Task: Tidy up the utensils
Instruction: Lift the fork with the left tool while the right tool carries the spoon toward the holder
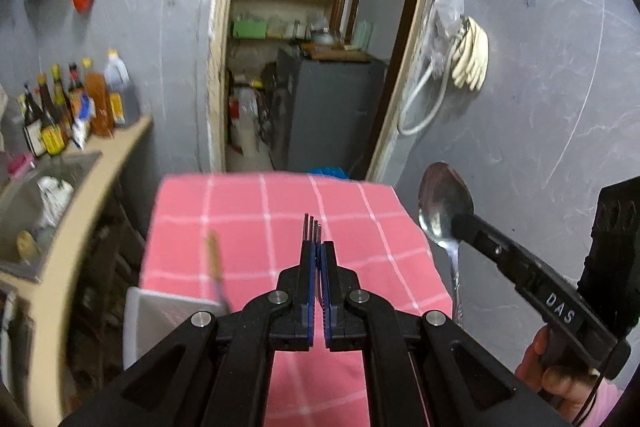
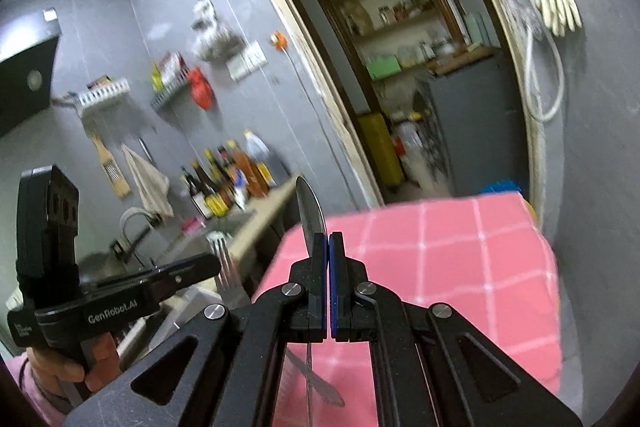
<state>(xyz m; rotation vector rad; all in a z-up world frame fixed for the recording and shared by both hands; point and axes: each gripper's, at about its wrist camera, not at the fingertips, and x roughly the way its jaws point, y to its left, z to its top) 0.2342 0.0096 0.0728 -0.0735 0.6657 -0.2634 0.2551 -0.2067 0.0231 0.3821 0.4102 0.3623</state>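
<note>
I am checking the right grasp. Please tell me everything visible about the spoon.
The spoon looks like shiny metal, with a broad oval bowl and a slim handle that seems patterned. It is held upright, bowl up, handle hanging down. The right gripper has its jaws shut at the bowl's base. It is lifted beside the pink checked cloth, touching nothing else.

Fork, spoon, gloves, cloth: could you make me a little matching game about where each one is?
Things:
1. fork
2. spoon
3. rubber gloves
4. pink checked cloth

Places:
A. hanging on the wall by the doorway
B. clamped in the right gripper
C. spread over the table
D. clamped in the left gripper

Pairs: 1-D, 2-B, 3-A, 4-C
</note>
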